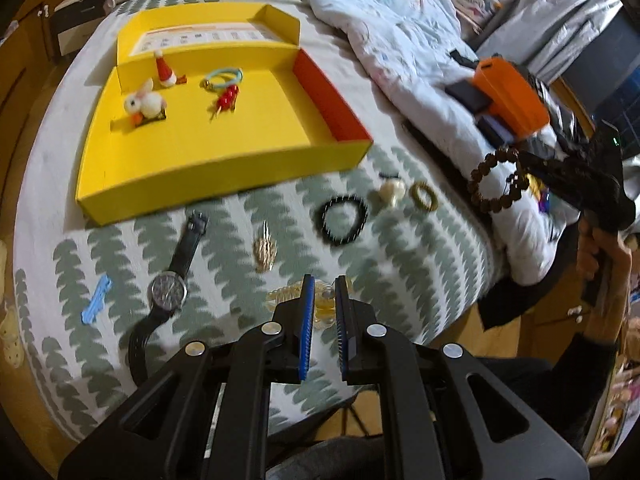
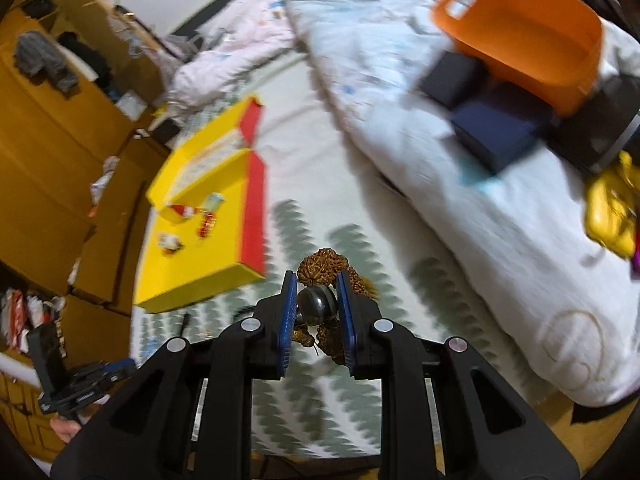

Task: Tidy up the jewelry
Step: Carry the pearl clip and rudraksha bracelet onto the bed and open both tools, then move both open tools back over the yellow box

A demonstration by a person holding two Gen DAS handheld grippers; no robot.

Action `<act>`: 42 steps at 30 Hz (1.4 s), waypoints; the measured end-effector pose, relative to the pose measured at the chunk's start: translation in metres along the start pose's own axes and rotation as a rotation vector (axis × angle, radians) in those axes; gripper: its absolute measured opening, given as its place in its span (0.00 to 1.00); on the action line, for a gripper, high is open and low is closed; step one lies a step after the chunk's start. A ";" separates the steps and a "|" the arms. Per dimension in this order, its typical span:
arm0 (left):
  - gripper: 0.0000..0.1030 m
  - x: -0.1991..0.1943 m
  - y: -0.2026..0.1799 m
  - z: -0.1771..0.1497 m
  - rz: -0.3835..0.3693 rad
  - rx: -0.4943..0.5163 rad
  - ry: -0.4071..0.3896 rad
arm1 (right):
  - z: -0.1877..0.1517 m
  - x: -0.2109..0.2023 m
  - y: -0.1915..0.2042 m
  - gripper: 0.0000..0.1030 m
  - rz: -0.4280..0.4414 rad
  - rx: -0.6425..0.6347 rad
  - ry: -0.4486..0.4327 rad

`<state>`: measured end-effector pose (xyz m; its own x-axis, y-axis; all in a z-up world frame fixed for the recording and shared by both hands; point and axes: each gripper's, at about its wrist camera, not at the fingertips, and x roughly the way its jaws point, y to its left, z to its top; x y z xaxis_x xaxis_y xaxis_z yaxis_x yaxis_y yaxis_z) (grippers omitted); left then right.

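A yellow tray [image 1: 208,160] lies on the bed and holds a bunny clip [image 1: 144,100], a santa-hat clip [image 1: 165,70], a teal hair tie [image 1: 223,77] and a red ornament [image 1: 227,98]. On the sheet lie a watch [image 1: 170,284], a blue clip [image 1: 96,300], a gold comb [image 1: 265,254], a black bead bracelet [image 1: 345,216], a cream charm [image 1: 390,193] and a gold ring tie [image 1: 423,196]. My left gripper [image 1: 323,286] is open just above a clear claw clip [image 1: 320,308]. My right gripper [image 2: 317,284] is shut on a brown bead bracelet [image 2: 324,266], held in the air; it also shows in the left wrist view [image 1: 498,180].
A rumpled white duvet [image 1: 400,32] covers the bed's right side. An orange basket [image 2: 532,36] and dark boxes [image 2: 496,128] rest on it. Wooden furniture [image 2: 52,152] stands to the left of the bed. The yellow tray also shows in the right wrist view [image 2: 192,264].
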<state>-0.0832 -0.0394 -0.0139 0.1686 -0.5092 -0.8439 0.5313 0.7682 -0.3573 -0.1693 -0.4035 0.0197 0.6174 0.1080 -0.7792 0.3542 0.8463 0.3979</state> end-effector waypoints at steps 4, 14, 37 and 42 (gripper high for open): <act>0.10 0.003 0.011 -0.009 0.046 -0.002 0.004 | -0.001 0.014 -0.021 0.20 -0.073 0.026 0.028; 0.10 0.018 0.012 -0.035 0.137 0.082 0.020 | -0.013 0.078 -0.018 0.20 -0.217 -0.035 0.175; 0.42 0.070 -0.019 -0.069 0.363 0.205 -0.007 | -0.030 0.123 0.010 0.27 -0.279 -0.120 0.270; 0.53 0.066 -0.020 -0.065 0.311 0.184 -0.007 | -0.025 0.120 0.012 0.27 -0.267 -0.109 0.258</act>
<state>-0.1369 -0.0636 -0.0888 0.3510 -0.2649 -0.8981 0.5939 0.8046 -0.0052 -0.1084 -0.3668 -0.0814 0.3120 -0.0076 -0.9500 0.3936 0.9112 0.1220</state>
